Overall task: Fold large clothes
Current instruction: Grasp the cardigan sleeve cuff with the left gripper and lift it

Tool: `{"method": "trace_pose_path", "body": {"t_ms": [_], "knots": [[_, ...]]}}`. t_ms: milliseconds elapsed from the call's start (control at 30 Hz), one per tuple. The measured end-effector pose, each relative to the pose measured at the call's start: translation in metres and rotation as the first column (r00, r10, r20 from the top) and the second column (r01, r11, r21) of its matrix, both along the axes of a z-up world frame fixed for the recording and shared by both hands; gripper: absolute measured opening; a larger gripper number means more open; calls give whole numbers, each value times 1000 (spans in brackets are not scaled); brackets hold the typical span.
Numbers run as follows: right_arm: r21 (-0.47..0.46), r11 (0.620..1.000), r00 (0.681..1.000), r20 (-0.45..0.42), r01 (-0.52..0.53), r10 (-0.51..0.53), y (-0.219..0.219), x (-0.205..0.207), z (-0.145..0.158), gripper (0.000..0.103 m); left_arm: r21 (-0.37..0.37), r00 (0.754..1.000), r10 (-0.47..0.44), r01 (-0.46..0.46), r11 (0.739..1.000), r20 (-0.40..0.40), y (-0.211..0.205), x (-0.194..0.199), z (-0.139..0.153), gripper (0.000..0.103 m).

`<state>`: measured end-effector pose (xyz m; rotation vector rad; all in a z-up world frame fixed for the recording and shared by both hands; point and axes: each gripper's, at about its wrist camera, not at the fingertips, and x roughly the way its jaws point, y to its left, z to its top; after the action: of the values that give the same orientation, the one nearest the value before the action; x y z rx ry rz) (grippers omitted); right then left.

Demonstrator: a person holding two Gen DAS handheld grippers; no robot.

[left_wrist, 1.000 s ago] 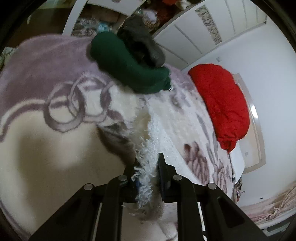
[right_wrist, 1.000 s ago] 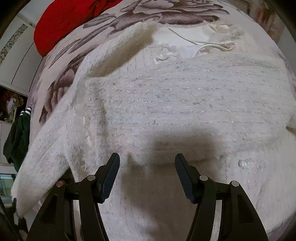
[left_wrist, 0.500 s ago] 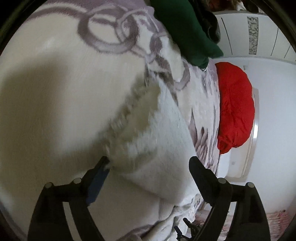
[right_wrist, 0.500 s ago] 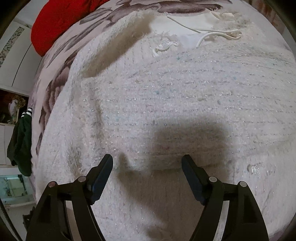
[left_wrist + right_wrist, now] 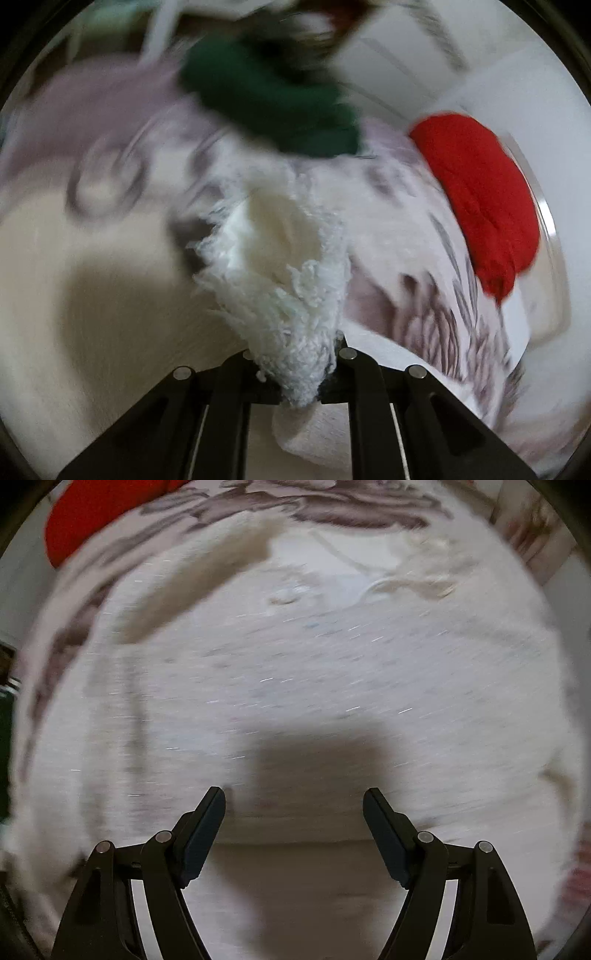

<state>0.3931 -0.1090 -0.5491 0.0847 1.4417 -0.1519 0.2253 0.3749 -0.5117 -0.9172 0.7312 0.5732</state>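
Now the left gripper (image 5: 295,363) pinches the white fuzzy sweater's (image 5: 295,672) fringed edge on the bed (image 5: 424,317); the right gripper (image 5: 294,808) hovers with fingers spread. The fluffy edge could slip from such a shallow pinch.

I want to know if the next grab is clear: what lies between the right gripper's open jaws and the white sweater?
Nothing. In the right wrist view the right gripper hangs open over the white sweater, with only its own shadow on the knit.
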Motion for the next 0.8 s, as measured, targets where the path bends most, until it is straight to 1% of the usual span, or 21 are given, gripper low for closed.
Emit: {"method": "trace_pose_path", "body": {"t_ms": [33, 67, 100, 133, 200, 233, 267, 333, 367, 400, 467, 500, 533, 567, 600, 633, 700, 733, 767, 800], "knots": [[-48, 999, 1000, 3, -8, 8, -3, 1, 3, 79, 58, 999, -46, 47, 997, -4, -10, 7, 14, 8], [-82, 996, 1000, 6, -17, 18, -6, 3, 5, 79, 133, 993, -121, 122, 984, -13, -27, 22, 35, 8], [-94, 995, 1000, 8, -24, 25, -11, 5, 6, 79, 170, 985, -172, 174, 970, -23, -39, 33, 47, 7], [-89, 996, 1000, 4, -24, 25, -18, 7, 7, 79, 208, 971, -238, 240, 948, -35, -58, 46, 62, 7], [-41, 999, 1000, 0, -2, 2, -37, 9, 10, 79, 250, 936, -349, 349, 903, -45, -98, 63, 83, 7], [-19, 1000, 1000, 0, 14, -14, -45, 9, 12, 79, 267, 915, -400, 400, 877, -56, -118, 74, 91, 7], [9, 999, 999, 2, 34, -34, -59, 8, 17, 79, 278, 875, -480, 476, 834, -58, -153, 88, 103, 7], [65, 994, 996, 12, 83, -84, -96, 1, 27, 79, 274, 818, -573, 563, 780, -49, -203, 106, 113, 7], [79, 991, 994, 15, 104, -105, -113, -2, 32, 79, 262, 779, -626, 613, 745, -42, -235, 116, 117, 7], [91, 988, 992, 19, 123, -125, -130, -7, 36, 79, 237, 733, -680, 664, 709, -22, -273, 126, 119, 7], [101, 981, 985, 19, 168, -171, -176, -20, 44, 79, 174, 636, -772, 760, 626, 3, -351, 147, 116, 7], [103, 976, 981, 16, 192, -195, -200, -26, 46, 79, 153, 601, -799, 788, 596, 15, -379, 152, 113, 7], [101, 972, 977, 14, 210, -213, -218, -31, 47, 79, 126, 554, -833, 825, 551, 19, -417, 159, 105, 7], [97, 967, 971, 10, 235, -237, -243, -39, 49, 79, 108, 514, -857, 852, 513, 15, -448, 165, 97, 7], [99, 961, 965, 8, 259, -261, -267, -46, 50, 79, 94, 485, -874, 870, 484, 8, -472, 168, 90, 7], [110, 954, 960, 8, 278, -281, -287, -51, 51, 79, 70, 455, -891, 889, 453, -6, -500, 173, 77, 7], [127, 943, 950, 9, 308, -312, -323, -61, 49, 79, 34, 415, -909, 910, 414, -42, -536, 179, 57, 8], [144, 936, 945, 16, 321, -327, -343, -66, 49, 79, 16, 399, -914, 917, 399, -68, -552, 183, 45, 8], [156, 932, 942, 20, 328, -334, -354, -68, 48, 79, 5, 392, -915, 919, 393, -93, -560, 184, 36, 8], [171, 927, 940, 23, 333, -342, -366, -70, 46, 79, -3, 388, -914, 920, 391, -117, -570, 184, 33, 10]]}}
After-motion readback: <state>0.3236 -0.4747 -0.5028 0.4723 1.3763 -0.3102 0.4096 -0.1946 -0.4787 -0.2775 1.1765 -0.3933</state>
